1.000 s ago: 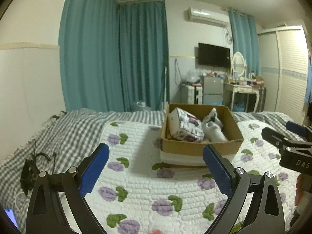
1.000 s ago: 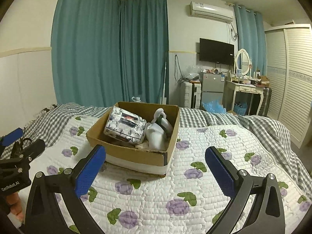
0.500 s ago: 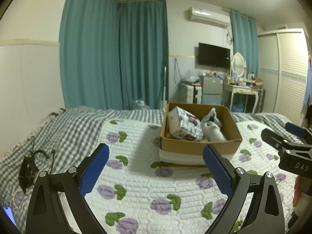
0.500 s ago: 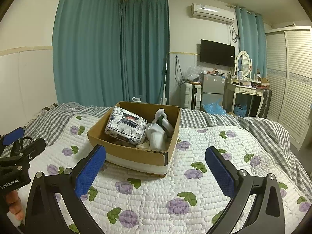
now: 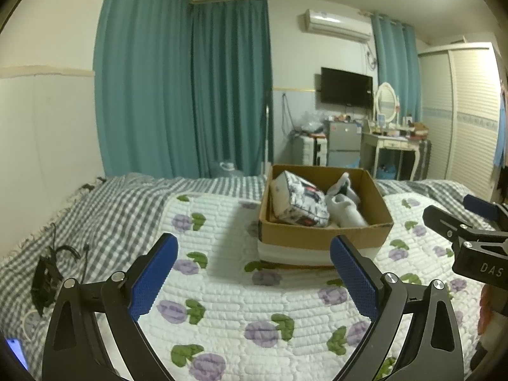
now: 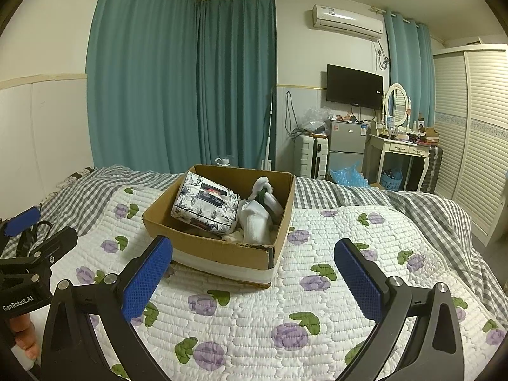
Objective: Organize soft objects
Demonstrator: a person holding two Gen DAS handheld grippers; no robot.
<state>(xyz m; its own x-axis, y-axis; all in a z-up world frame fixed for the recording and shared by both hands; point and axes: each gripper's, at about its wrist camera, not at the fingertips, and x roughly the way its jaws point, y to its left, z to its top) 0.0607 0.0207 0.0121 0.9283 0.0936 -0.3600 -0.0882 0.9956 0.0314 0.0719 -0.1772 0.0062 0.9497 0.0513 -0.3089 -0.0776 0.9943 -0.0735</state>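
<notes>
Both tongs, left (image 5: 252, 273) and right (image 6: 252, 277), wide open, empty, pulled back slightly; tissue pack (image 6: 205, 207) and white socks (image 6: 258, 219) already sit in cardboard box (image 6: 222, 250) mid-bed, sorting looks finished.

My gripper fingers (image 6: 149, 274) carry blue textured pads on black frames. The quilt (image 6: 333, 292) is white with purple flowers and green leaves, edged by grey-white gingham. The brown cardboard box (image 6: 222, 250) holds a floral-printed pack (image 6: 204, 206) and white socks (image 6: 257, 219).
</notes>
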